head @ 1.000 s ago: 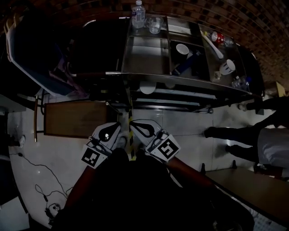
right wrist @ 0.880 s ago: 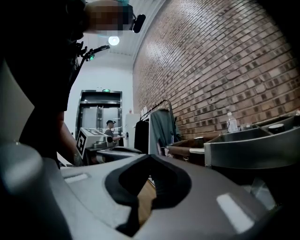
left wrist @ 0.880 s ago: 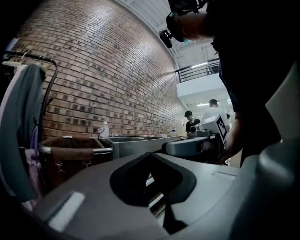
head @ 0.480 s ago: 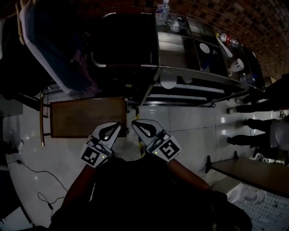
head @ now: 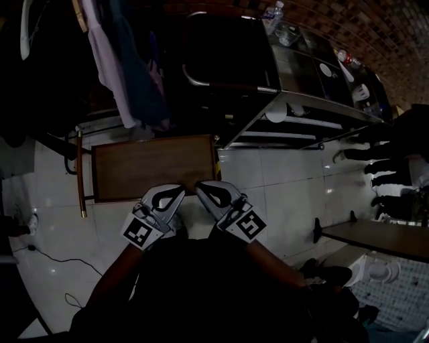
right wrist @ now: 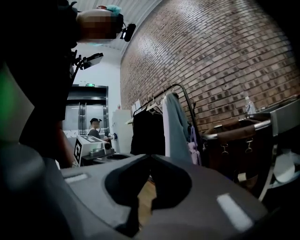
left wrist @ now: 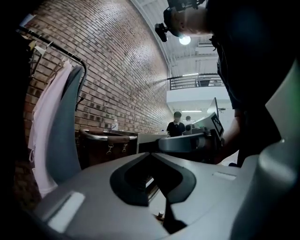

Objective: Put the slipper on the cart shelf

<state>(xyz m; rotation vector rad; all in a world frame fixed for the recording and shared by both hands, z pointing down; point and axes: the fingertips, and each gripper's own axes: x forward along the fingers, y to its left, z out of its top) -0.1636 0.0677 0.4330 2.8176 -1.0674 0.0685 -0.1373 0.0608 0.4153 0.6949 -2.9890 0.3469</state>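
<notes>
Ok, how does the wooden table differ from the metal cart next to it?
The wooden table is brown, with one flat top; the cart is grey metal, with shelves stacked under its top. The table's top shows nothing on it; the cart's top carries a water bottle and a white cup. Both stand on the pale tiled floor.

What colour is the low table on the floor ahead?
The low table is brown wood; the head view shows it best.

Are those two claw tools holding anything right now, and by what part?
Nothing is held. The left gripper and the right gripper each have their fingers closed together, with nothing between them.
</notes>
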